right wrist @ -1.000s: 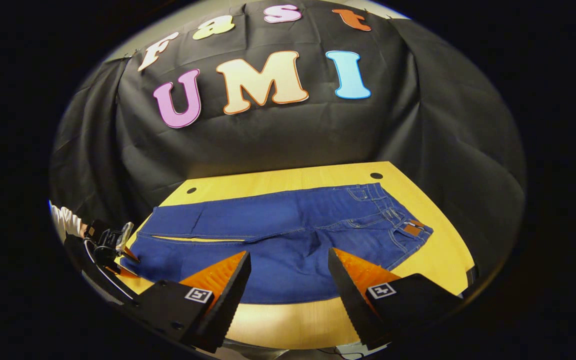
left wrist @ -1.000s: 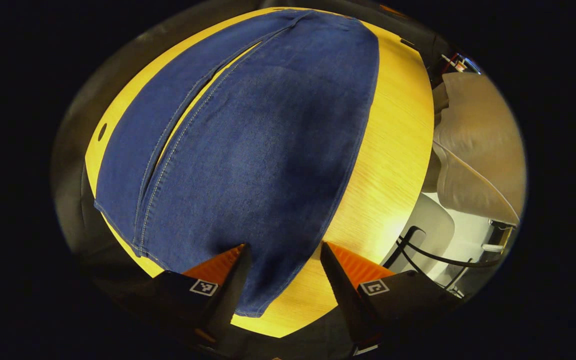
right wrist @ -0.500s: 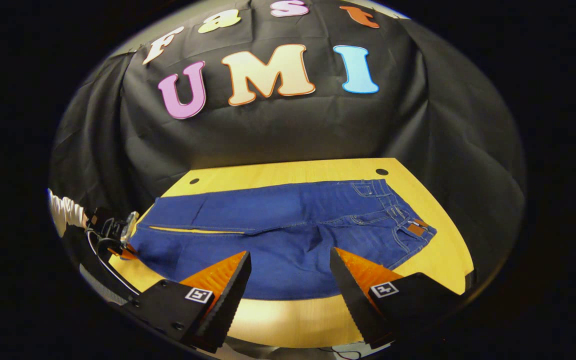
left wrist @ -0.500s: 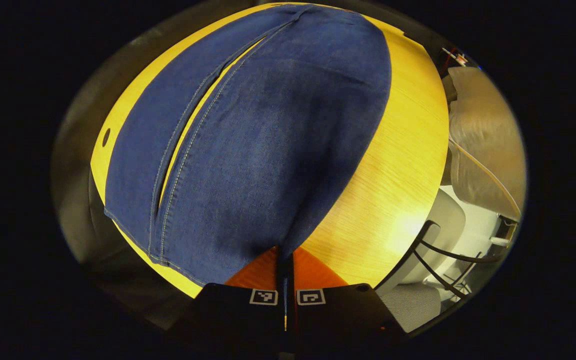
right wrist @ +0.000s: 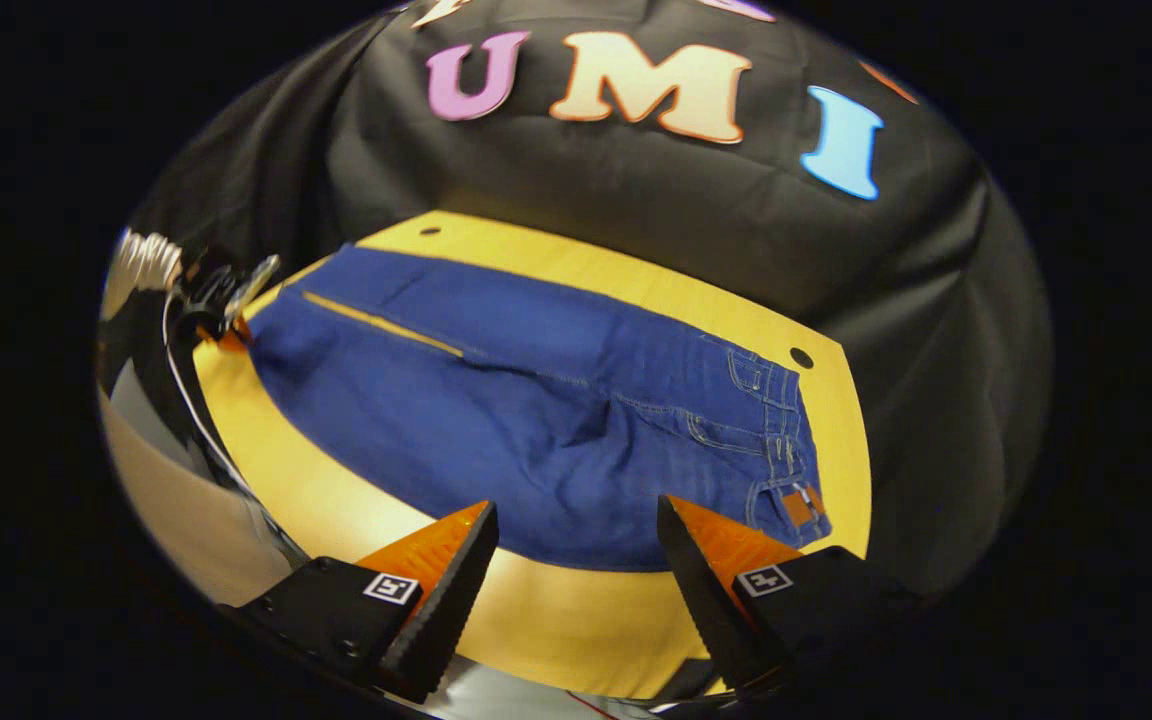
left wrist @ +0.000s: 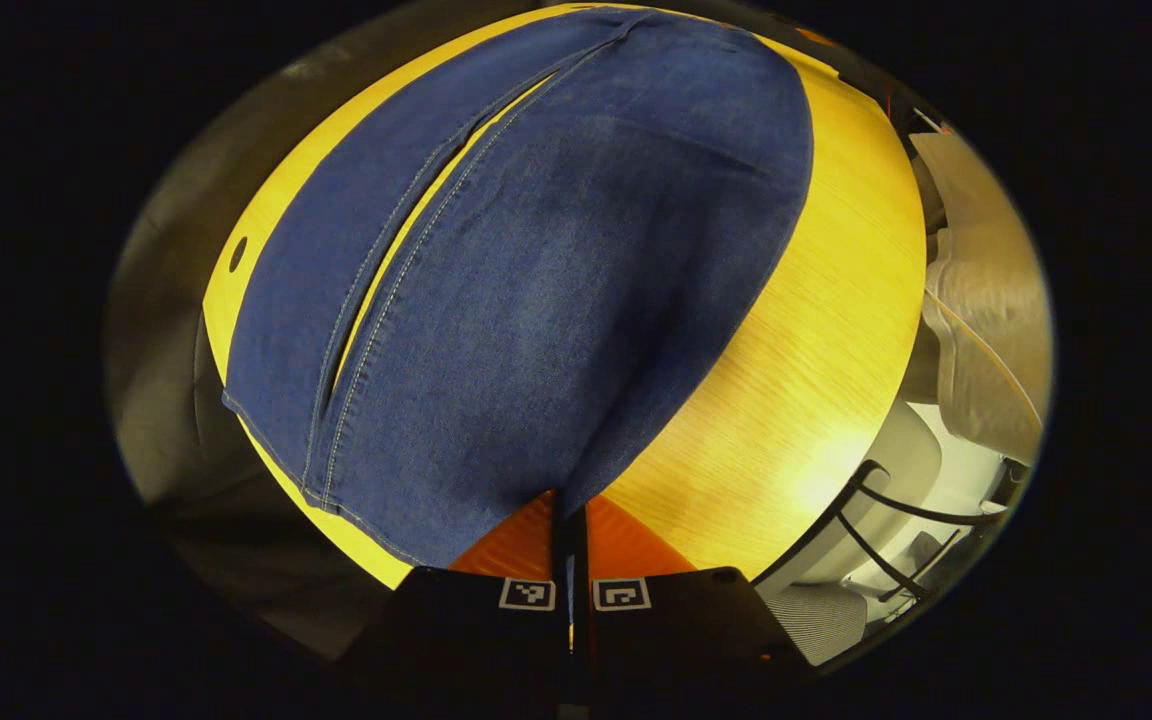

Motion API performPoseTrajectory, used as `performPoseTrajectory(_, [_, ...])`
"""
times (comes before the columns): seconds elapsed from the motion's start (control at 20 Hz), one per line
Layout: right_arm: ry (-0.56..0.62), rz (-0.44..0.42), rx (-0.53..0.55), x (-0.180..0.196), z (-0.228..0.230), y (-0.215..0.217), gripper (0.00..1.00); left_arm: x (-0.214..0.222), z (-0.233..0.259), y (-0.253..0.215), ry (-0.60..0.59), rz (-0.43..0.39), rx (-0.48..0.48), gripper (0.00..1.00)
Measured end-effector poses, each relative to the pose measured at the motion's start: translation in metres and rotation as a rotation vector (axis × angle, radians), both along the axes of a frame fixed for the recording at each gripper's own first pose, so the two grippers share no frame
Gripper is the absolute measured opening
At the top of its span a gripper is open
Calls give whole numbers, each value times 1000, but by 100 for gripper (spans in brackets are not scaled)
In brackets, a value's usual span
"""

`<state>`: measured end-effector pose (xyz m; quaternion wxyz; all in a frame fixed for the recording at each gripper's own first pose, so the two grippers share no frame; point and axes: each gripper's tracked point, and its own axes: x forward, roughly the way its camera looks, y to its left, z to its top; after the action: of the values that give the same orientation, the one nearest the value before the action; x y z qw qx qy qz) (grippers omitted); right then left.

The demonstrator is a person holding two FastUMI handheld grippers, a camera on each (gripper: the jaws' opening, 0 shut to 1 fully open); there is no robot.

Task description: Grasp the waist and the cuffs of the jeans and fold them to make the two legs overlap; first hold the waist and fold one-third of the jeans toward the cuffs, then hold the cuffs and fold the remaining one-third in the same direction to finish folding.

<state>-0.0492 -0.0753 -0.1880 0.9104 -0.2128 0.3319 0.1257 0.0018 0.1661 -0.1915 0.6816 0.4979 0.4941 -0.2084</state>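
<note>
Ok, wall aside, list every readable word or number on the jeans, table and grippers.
None can be read.
Brown patch on the jeans at the waist: too small to read.
Square markers on the left gripper and right gripper: patterns, no letters.

1. Warm overhead light; glare patch on the table (left wrist: 816, 470) near its edge in the left gripper view.
2. Jeans (right wrist: 536, 420) evenly lit, seams sharp.
3. Strong fisheye bulge; edges darken and soften.
4. Booth wall dim.
</note>
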Motion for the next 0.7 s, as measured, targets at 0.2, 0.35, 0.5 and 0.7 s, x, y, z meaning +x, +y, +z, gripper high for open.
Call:
performPoseTrajectory(0.2, [126,100,-66,5,-31,-29,99,0,0,0,-17,30,47,0])
performPoseTrajectory(0.35, [201,203,-154,10,-56,-46,98,0,-1,0,-21,29,80,0])
performPoseTrajectory(0.5, [284,275,-212,13,-86,-61,99,0,-1,0,-22,67,62,0])
performPoseTrajectory(0.7, [377,338,-209,14,-107,-58,99,0,-1,0,-6,73,67,0])
